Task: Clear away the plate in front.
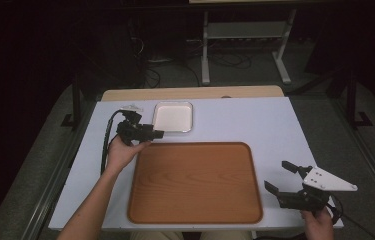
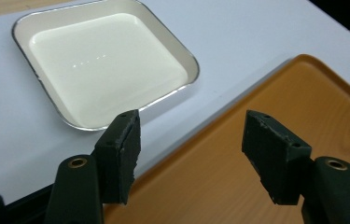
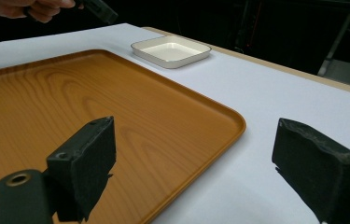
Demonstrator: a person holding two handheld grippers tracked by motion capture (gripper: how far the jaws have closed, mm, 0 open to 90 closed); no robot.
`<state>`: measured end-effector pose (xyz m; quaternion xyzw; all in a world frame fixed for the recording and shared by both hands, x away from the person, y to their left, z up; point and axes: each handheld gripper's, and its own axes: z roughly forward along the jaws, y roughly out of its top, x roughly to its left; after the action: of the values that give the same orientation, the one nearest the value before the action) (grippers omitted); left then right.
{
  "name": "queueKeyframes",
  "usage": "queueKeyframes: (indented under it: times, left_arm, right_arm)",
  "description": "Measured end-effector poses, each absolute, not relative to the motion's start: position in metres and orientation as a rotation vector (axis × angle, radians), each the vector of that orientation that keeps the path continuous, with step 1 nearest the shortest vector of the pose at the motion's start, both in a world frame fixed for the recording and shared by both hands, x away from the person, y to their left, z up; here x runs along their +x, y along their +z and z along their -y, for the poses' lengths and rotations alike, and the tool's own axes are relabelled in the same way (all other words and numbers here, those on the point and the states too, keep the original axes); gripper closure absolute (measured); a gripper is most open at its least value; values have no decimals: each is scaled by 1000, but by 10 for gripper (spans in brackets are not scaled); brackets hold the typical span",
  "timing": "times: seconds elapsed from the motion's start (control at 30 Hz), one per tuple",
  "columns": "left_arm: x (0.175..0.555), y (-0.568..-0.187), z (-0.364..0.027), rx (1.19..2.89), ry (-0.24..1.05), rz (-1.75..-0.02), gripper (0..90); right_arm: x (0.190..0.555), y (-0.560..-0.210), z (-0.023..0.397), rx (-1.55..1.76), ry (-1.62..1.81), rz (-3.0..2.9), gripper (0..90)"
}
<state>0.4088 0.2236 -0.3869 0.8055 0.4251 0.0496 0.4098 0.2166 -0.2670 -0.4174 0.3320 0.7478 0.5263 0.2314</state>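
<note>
- My left tongs (image 1: 159, 133) sit at the wooden tray's (image 1: 195, 182) far-left corner, jaws apart and empty; from above they look bunched together and hard to read.
- Just beyond them lies a glossy cream dish (image 1: 173, 116), square with rounded corners and a thin metallic rim.
- The tray is smooth, grain-printed, with a raised lip.
- My right tongs (image 1: 281, 175) gape wide, empty, over the white table (image 1: 255, 122) by the tray's near-right corner; my hand is cut off below.

Wooden tray (image 1: 195, 182), white square dish (image 1: 173, 117), white table (image 1: 255, 122)
</note>
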Motion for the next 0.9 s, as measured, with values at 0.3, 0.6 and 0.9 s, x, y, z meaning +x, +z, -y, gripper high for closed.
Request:
queueKeyframes:
  times: [0.3, 0.6, 0.9]
  left_arm:
    - [434, -385, -228, 2020, 137, -1136, 402]
    - [462, -394, -236, 2028, 123, -1255, 404]
    - [486, -404, -235, 2046, 153, -1364, 421]
  right_arm:
    - [217, -418, 266, 908, 1447, -2059, 125]
    - [217, -417, 267, 913, 1462, -2052, 125]
    - [218, -418, 266, 908, 1451, -2062, 125]
